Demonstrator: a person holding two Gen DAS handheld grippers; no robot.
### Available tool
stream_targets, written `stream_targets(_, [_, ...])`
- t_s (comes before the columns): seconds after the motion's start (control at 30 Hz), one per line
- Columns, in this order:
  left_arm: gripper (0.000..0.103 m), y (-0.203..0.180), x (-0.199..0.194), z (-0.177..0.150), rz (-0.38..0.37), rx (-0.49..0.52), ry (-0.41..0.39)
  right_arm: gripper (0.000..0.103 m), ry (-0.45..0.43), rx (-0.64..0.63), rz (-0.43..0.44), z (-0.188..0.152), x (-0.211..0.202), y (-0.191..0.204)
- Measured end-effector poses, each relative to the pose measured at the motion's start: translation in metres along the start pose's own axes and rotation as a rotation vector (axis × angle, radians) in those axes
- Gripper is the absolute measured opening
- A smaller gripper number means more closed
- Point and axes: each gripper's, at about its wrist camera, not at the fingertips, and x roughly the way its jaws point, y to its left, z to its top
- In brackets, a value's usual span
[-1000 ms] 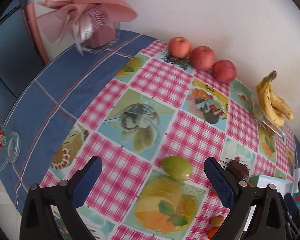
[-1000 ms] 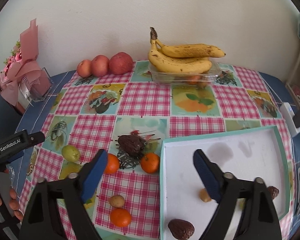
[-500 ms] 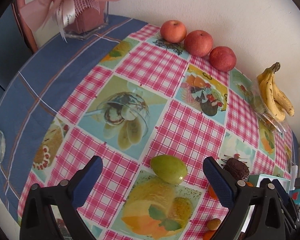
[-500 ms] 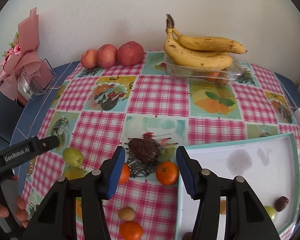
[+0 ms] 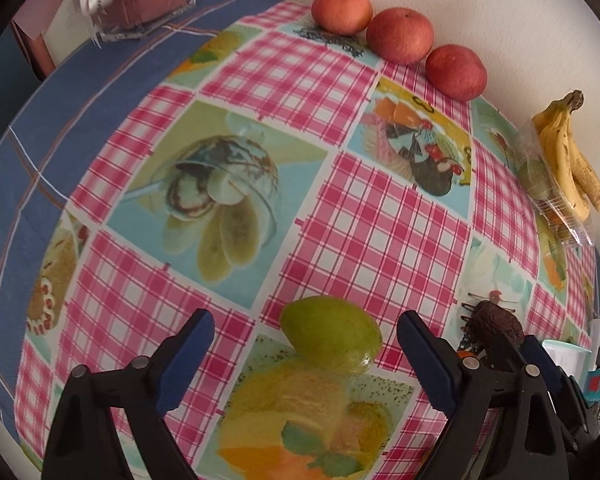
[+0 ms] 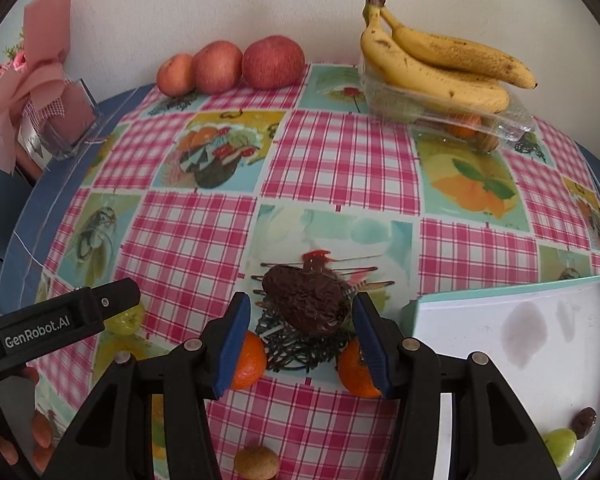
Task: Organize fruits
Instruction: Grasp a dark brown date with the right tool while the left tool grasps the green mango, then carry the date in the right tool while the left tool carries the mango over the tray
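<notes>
Tablecloth [image 6: 340,168] pink-checked with fruit prints, white wall [image 6: 220,0] behind, left gripper [image 5: 304,336] apart, right gripper [image 6: 300,312] apart, perhaps touching dark fruit [image 6: 306,304].

We see a bench [image 6: 340,168] covered by a pink-checked cloth [image 5: 380,232] printed with dessert panels, over a blue cloth [image 5: 80,92]. At the far left corner stands a pink-wrapped bouquet [image 6: 32,80] in a clear holder [image 5: 148,12]. Behind runs a white wall [image 6: 220,0].
</notes>
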Motion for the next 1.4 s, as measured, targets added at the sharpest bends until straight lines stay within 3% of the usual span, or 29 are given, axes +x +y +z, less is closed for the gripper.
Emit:
stream_targets(0.1, [0.092,-0.001,0.003,0.0,-0.013,0.0,0.007,0.048,0.008,-0.014,-0.02,-0.001,0.006,0.0])
stream_targets(0.2, [0.082,-0.004,0.004,-0.001,-0.019,0.008,0.01,0.047,0.01,-0.015,-0.025,-0.002,0.008,0.0])
stream_targets(0.3, [0.072,-0.004,0.004,0.0,-0.029,0.007,0.014,0.039,0.01,-0.017,-0.037,-0.002,0.009,-0.001])
stream_targets(0.47, [0.056,-0.006,0.003,0.0,-0.055,0.011,0.014,0.039,0.007,-0.005,-0.026,-0.003,0.009,-0.002])
stream_targets(0.7, [0.056,-0.003,-0.007,0.002,-0.049,0.008,-0.006,0.037,-0.021,0.022,-0.008,0.001,-0.002,-0.006])
stream_targets(1.07, [0.056,-0.013,-0.069,0.011,-0.085,0.018,-0.147,0.037,-0.117,0.073,0.016,0.02,-0.059,-0.021])
stream_targets(1.4, [0.056,-0.029,-0.105,0.005,-0.105,0.033,-0.216,0.037,-0.14,0.159,-0.071,0.023,-0.102,-0.065])
